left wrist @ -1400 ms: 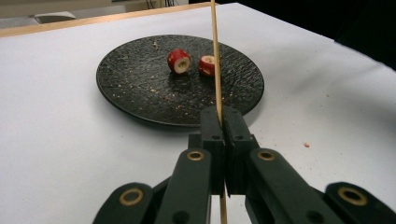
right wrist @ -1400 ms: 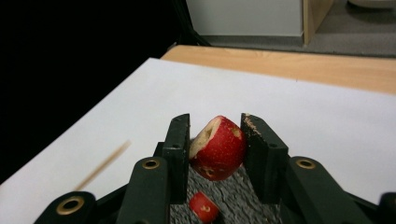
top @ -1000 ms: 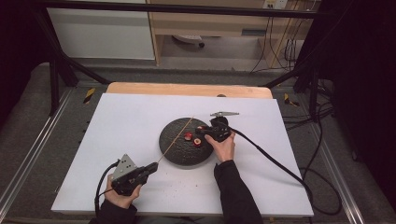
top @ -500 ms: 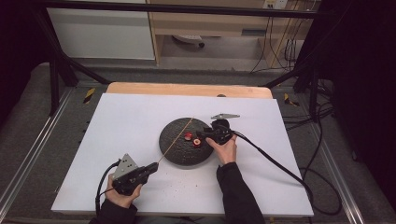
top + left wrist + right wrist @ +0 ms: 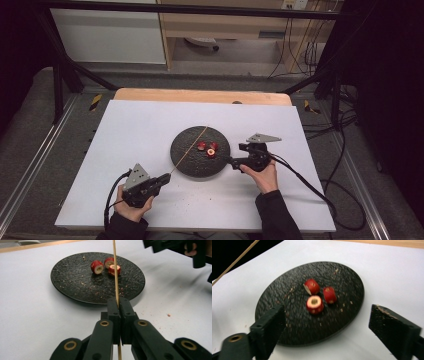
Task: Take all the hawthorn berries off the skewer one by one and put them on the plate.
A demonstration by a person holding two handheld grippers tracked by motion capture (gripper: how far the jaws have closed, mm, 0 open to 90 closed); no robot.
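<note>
Currently the left gripper [image 5: 119, 315], at about 7 o'clock on the desk [image 5: 130, 130], has its fingers pressed together, pinching a thin wooden skewer [image 5: 115, 270] near its lower end. The skewer slants up across a round black plate [image 5: 190, 160] at the desk's centre. Three small red fruit pieces [image 5: 314, 304] with pale cut faces sit clustered on the plate toward 1 o'clock. The right gripper [image 5: 329, 327] hovers at the plate's 3 o'clock edge, fingers spread wide and holding nothing.

Likely risks: the skewer is held at one end only, so its free tip may waver and miss a piece or push it off across the plate. The pieces are small and round and could roll or slip if the spread fingers close off-centre. Squeezing hard might crush the soft flesh. The pieces lie close together, so reaching for one may knock its neighbours.

A white sheet covers the desk, dotted with crumbs near the plate, with bare wood showing at 12 o'clock. Beyond are a dark metal frame, grey floor, cables at 3 o'clock, and pale cabinets.
</note>
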